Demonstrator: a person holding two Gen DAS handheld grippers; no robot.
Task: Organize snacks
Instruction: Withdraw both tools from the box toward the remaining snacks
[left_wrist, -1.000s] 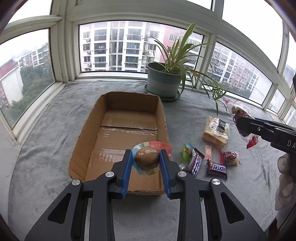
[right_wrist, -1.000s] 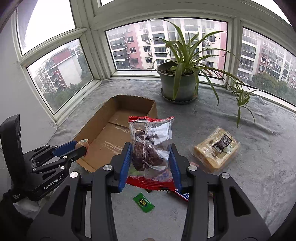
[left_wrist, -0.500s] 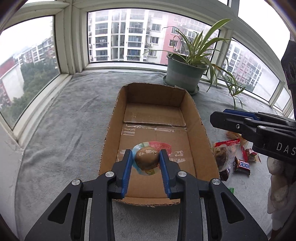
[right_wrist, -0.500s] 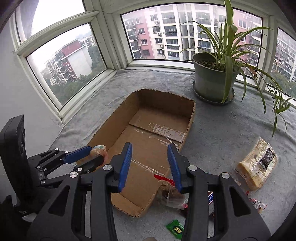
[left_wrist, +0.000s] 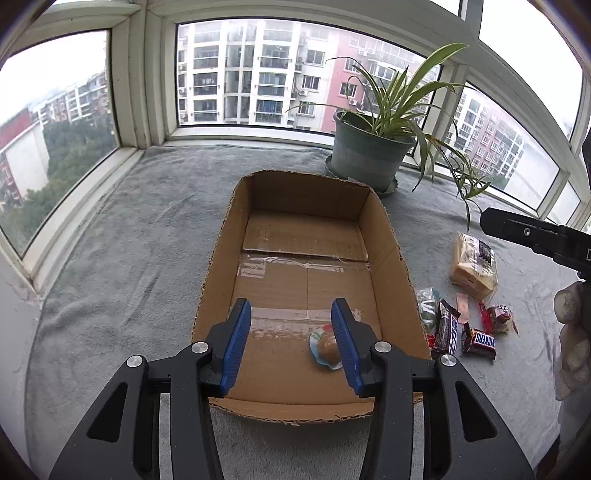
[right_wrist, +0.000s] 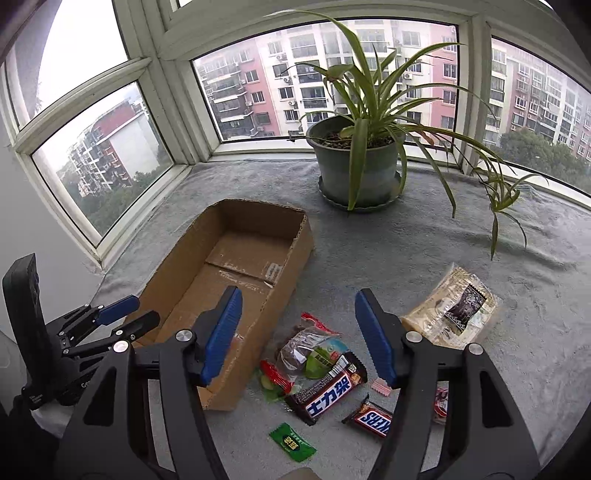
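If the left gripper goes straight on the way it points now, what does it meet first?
Most likely the bare floor of the cardboard box. The left gripper stands open over the box's near end, angled down into it. The round wrapped snack lies beside its right finger, off the centre line, though depth is unclear.

A home's bay window nook high in an apartment block is shown: a grey blanket (left_wrist: 122, 266) is spread over the sill, a potted spider plant (right_wrist: 360, 162) is set there, and residential towers (left_wrist: 258, 74) are seen outside.

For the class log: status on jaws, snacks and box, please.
Left gripper and right gripper: jaws just opened, empty. Round snack in cardboard box. Other snacks, Snickers bar included, outside. Nothing blocking.
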